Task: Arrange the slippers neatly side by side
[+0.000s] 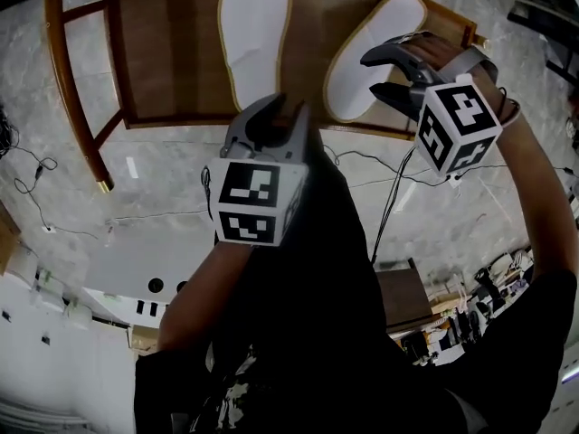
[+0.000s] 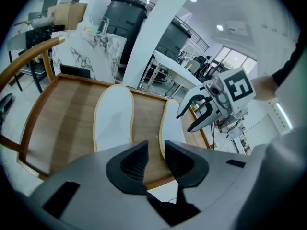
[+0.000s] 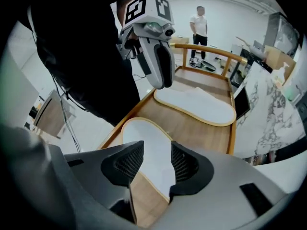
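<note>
Two white slippers with tan rims lie on a wooden chair seat (image 1: pixel 172 52). One slipper (image 1: pixel 255 34) lies straight in the middle, the other (image 1: pixel 373 54) lies angled to its right. My left gripper (image 1: pixel 274 114) hovers at the seat's near edge, short of the middle slipper (image 2: pixel 114 119); its jaws stand a little apart with nothing between them. My right gripper (image 1: pixel 387 75) is open just over the near end of the angled slipper (image 3: pixel 148 147), whose sole shows between the jaws without touching the pads. The right gripper view also shows the left gripper (image 3: pixel 158 66) above the straight slipper (image 3: pixel 196 104).
The chair's curved wooden back rail (image 1: pixel 65 80) wraps round the left side. A black cable (image 1: pixel 391 197) runs over the marble floor below the seat. A marble-patterned panel (image 2: pixel 91 51) stands behind the chair. A person (image 3: pixel 198 25) stands far off.
</note>
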A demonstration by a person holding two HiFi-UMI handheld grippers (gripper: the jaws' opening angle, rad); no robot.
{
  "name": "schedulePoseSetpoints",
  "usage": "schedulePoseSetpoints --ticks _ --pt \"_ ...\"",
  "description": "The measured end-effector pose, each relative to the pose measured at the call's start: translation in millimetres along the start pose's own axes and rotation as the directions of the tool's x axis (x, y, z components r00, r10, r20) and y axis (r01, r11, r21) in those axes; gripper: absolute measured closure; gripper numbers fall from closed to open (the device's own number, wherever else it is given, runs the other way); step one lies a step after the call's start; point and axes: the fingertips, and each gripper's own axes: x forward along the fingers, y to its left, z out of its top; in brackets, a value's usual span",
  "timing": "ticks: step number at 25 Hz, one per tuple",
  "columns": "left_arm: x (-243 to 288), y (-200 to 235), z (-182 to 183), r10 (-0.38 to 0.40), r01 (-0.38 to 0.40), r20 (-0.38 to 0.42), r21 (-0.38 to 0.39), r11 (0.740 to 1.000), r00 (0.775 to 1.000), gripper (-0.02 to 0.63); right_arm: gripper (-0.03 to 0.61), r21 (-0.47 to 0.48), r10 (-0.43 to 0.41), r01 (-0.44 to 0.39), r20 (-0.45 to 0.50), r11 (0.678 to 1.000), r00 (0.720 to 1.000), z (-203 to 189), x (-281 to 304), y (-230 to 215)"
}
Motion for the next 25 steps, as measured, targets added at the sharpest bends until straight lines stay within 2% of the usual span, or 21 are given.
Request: schedulePoseSetpoints --ticks 3,8,15,19,25 --pt "-1.1 3.9 -3.9 0.009 -0.010 -0.005 -0.019 1.000 1.000 0.512 0.411 -0.044 0.071 -0.072 -0.037 0.996 0.997 -5.9 12.6 2.6" --pt "-1.2 9.2 -4.6 0.015 -0.015 -0.004 -0.035 0.999 1.000 0.514 0.415 -0.024 0.156 -0.158 -0.068 0.987 0.985 -12.3 29.4 9.1" --pt "-1.1 8.2 -1.5 0.016 -0.016 0.006 -0.030 0.999 1.000 0.514 0.565 -0.008 0.177 -0.178 -0.075 0.984 0.981 -15.8 34.6 13.2" --pt "-0.1 4.5 -2.7 0.009 -0.009 -0.002 -0.018 1.000 1.000 0.522 0.568 0.027 0.191 -0.190 -0.034 0.981 0.981 -6.9 30.9 20.9" --pt "-3.6 1.2 1.6 0.012 -0.012 0.011 -0.018 1.000 1.000 0.532 0.570 0.118 0.137 -0.141 0.035 0.983 0.990 -0.5 19.9 22.2"
